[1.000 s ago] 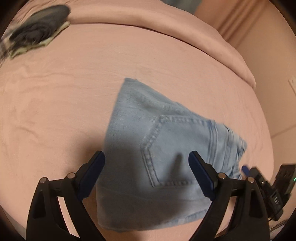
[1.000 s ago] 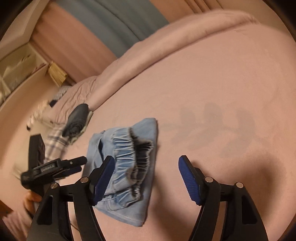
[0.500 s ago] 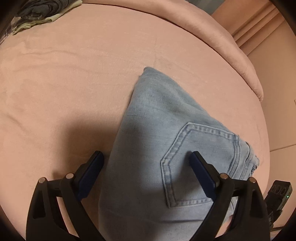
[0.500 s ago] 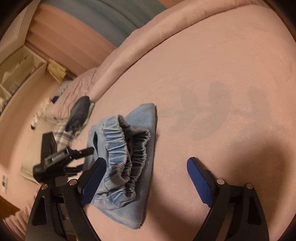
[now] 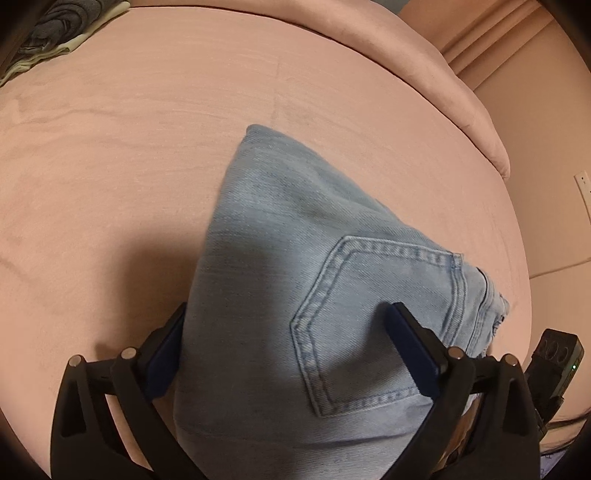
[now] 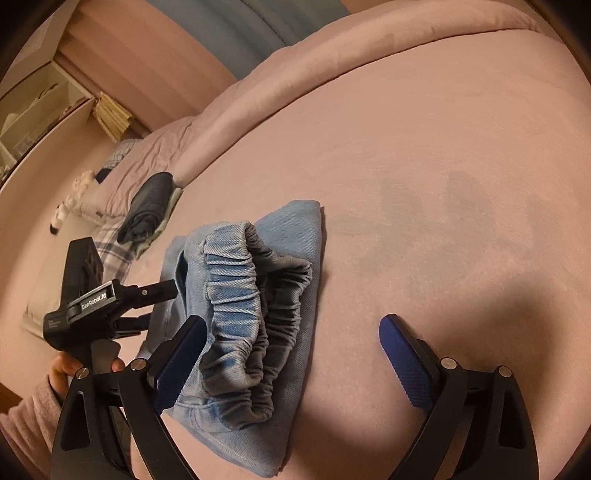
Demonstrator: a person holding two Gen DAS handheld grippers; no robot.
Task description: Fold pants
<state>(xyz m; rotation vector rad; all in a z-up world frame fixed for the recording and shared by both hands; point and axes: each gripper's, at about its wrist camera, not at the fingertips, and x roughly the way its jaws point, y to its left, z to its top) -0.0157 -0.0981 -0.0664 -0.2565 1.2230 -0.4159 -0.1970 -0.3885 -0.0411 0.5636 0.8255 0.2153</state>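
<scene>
Light-blue denim pants (image 5: pixel 295 266) lie folded into a compact bundle on the pink bed, back pocket (image 5: pixel 373 321) facing up. In the right wrist view the pants (image 6: pixel 291 258) show their gathered elastic waistband (image 6: pixel 240 306) on top. My left gripper (image 5: pixel 288 332) is open, its jaws straddling the near end of the bundle. It also shows in the right wrist view (image 6: pixel 159 295), at the bundle's left side. My right gripper (image 6: pixel 291 339) is open and empty, its left finger (image 6: pixel 177 358) at the waistband end, its right finger (image 6: pixel 402 354) over bare bed.
The pink bed cover (image 6: pixel 424 147) spreads wide to the right of the pants. A dark folded garment (image 6: pixel 147 206) on other clothes lies at the far left by the rolled duvet (image 6: pixel 295 70); it shows in the left wrist view (image 5: pixel 59 29). A shelf (image 6: pixel 33 110) stands beyond.
My left gripper has moved forward and lower over the pants, which now fill more of its view. My right gripper has come closer to the waistband end. Both stay open.
</scene>
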